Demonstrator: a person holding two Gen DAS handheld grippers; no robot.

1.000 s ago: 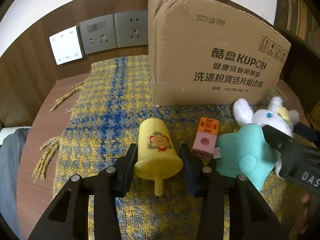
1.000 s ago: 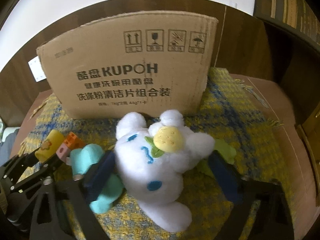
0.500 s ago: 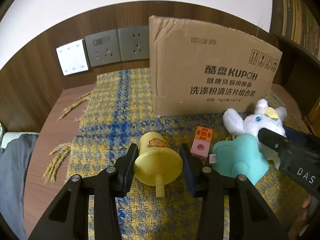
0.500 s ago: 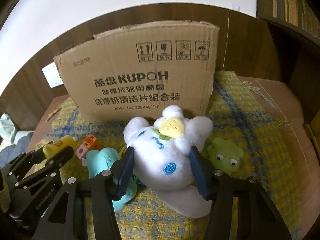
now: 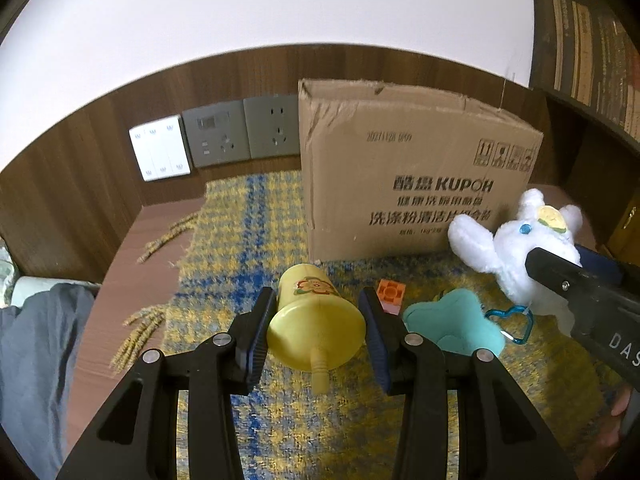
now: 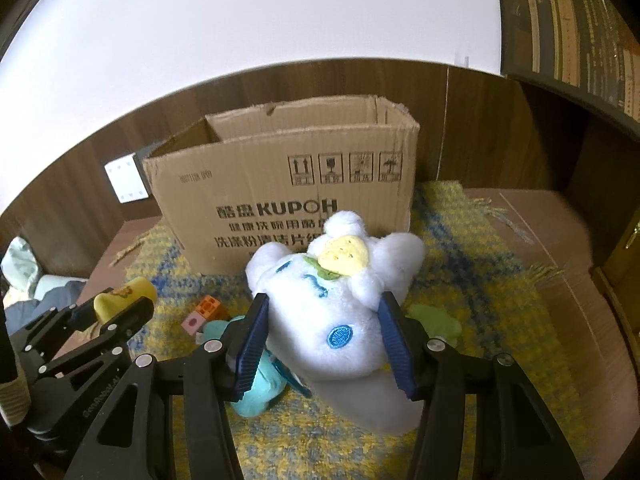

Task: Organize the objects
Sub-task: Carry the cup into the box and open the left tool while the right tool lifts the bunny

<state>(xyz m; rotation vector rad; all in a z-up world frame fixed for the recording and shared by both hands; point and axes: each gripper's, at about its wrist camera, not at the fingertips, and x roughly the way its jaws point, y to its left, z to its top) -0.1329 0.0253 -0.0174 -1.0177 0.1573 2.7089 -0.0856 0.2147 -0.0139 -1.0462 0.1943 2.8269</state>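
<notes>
the left gripper (image 5: 318,336) is pointed forward and downward over the yellow-and-blue checked cloth (image 5: 240,240) on the worktop (image 5: 132,236), and the yellow cup (image 5: 314,320) is clamped between its blue pads, lying on its side with its wide end and short stem toward the camera and its flower print facing up. the right gripper (image 6: 326,344) is angled downward likewise and is clenched on the white plush toy (image 6: 336,312), whose soft body is squeezed between the two pads, its yellow patch turned toward the cardboard box (image 6: 280,184). the box stands open-topped at the back of the cloth, just behind both held things. on the cloth between the grippers lie a teal star-shaped toy (image 5: 456,328) and a small orange and pink block (image 5: 390,296); a green toy (image 6: 434,318) is seen just right of the plush. grey sockets (image 5: 244,132) and a white switch plate (image 5: 160,154) are fixed to the wooden wall panel at the left
</notes>
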